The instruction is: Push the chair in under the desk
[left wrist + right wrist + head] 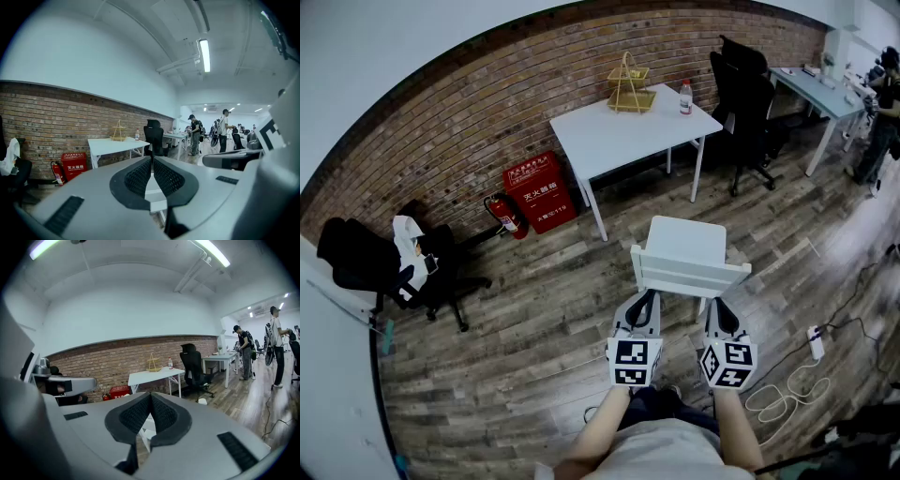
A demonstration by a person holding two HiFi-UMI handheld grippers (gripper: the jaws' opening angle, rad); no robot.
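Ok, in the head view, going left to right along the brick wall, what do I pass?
black chair with clothes → fire extinguisher → red box → white desk → black office chair

Wood-plank floor (pixel 534 319) fills centre and lower frame. Standing on it: white chair (pixel 686 246) at centre; white desk (pixel 614 136) upper centre; red fire-equipment box (pixel 540 192) and fire extinguisher (pixel 506 214) just left of the desk; black office chair (pixel 431 267) draped with clothing, far left; second black office chair (pixel 748 98) upper right. Power strip (pixel 816 343) and coiled white cable (pixel 783 398) lie lower right. On the desk top: two-tier wire basket (pixel 630 89), bottle (pixel 685 97) near its right
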